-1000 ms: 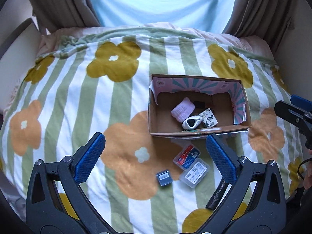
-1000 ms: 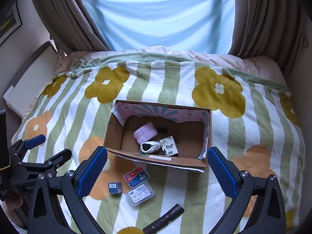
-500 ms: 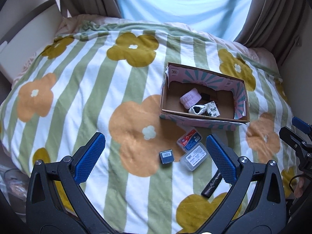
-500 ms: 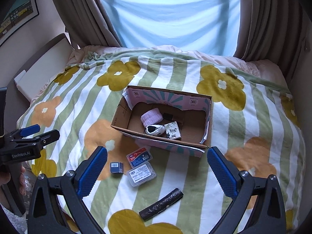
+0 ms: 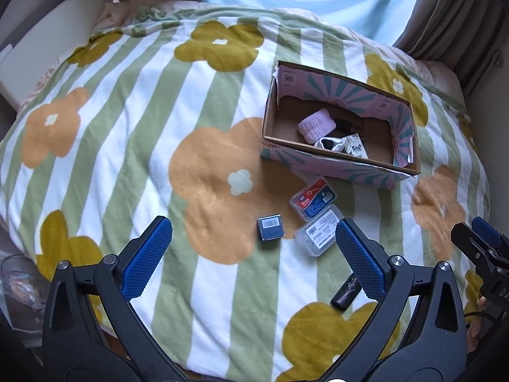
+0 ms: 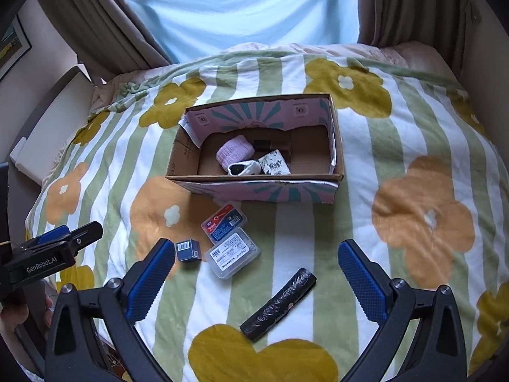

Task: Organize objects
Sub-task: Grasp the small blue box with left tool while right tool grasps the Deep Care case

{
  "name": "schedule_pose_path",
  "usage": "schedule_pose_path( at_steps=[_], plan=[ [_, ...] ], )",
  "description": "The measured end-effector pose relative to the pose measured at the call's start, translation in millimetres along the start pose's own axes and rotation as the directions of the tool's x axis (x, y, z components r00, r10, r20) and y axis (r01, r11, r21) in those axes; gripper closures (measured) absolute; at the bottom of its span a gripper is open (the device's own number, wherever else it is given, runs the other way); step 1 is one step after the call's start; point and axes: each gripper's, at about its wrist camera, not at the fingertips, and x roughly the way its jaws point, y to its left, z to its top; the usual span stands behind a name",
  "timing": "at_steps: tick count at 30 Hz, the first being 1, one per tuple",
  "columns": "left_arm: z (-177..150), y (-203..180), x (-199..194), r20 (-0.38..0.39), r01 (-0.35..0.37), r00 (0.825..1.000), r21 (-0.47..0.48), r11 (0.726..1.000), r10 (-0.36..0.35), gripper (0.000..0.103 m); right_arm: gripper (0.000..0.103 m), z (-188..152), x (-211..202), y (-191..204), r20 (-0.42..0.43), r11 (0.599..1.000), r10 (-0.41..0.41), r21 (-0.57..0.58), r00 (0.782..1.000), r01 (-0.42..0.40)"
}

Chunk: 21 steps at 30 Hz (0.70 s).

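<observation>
holding both tools above the striped flower-print blanket (image 6: 397, 133), we have our left gripper (image 5: 254, 254) and right gripper (image 6: 256, 273) spread wide apart, each clamped on nothing. ahead of the right gripper sits the open pink-and-teal cardboard box (image 6: 261, 191), already holding a pink roll (image 6: 235, 151) and other small things. between that gripper's tips lie the clear flat plastic case with a white label (image 6: 232, 252) and, just beyond it and touching, a clear case with a red-and-blue insert (image 6: 224, 222); the small dark blue box (image 6: 188, 250) rests by its left fingertip, the black wrapped roll (image 6: 278, 304) nearest us. we judge that the two touching cases could get pinched together, and smooth plastic on soft fabric may slip or sink away.
</observation>
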Motion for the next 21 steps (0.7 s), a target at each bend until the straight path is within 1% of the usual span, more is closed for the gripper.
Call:
schedule_pose_path(
  at_steps=[2, 4, 6, 9, 11, 14, 17, 20, 21],
  plan=[
    [-3.9, -0.9, 13.6, -0.018, 0.005, 1.0, -0.003, 1.0, -0.005, 0.002, 0.001, -9.0, 10.3, -1.7, -0.007, 1.0, -0.001, 0.003, 1.0, 0.001],
    [-7.3, -0.8, 30.4, -0.04, 0.009, 0.999, -0.006, 1.0, -0.01, 0.003, 0.001, -20.2, 22.2, -1.4, -0.008, 1.0, -0.006, -0.015, 1.0, 0.006],
    [-10.3, 0.0, 47.2, -0.061, 0.018, 0.998, -0.013, 1.0, -0.019, 0.004, 0.001, -31.2, 36.7, -0.6, -0.009, 0.999, 0.009, -0.045, 1.0, -0.009],
    [-14.6, -0.9, 70.8, -0.08, 0.026, 0.996, -0.019, 0.999, -0.028, 0.005, 0.001, -41.9, 59.4, 3.0, -0.013, 0.992, 0.021, -0.124, 1.0, -0.022],
    [-18.0, -3.1, 87.0, -0.092, 0.028, 0.995, -0.018, 0.999, -0.03, 0.005, 0.001, -48.6, 74.1, 7.7, -0.013, 0.98, 0.046, -0.195, 0.999, -0.048],
    [-23.6, -7.3, 112.5, -0.106, 0.028, 0.994, -0.017, 0.999, -0.03, 0.008, 0.001, -57.5, 97.4, 17.8, -0.012, 0.942, 0.06, -0.33, 0.998, -0.061],
    [-29.8, -10.0, 137.7, -0.119, 0.032, 0.992, -0.029, 0.999, -0.035, 0.014, 0.001, -63.9, 122.5, 28.0, -0.023, 0.891, 0.074, -0.448, 0.997, -0.076],
    [-34.4, -11.7, 161.1, -0.126, 0.03, 0.991, -0.04, 0.999, -0.035, 0.016, 0.001, -67.5, 145.6, 35.6, -0.05, 0.849, 0.093, -0.518, 0.994, -0.105],
    [-35.7, -12.7, 168.5, -0.127, 0.027, 0.991, -0.041, 0.999, -0.032, 0.018, 0.001, -68.2, 154.2, 37.6, -0.064, 0.838, 0.094, -0.533, 0.994, -0.113]
  ],
)
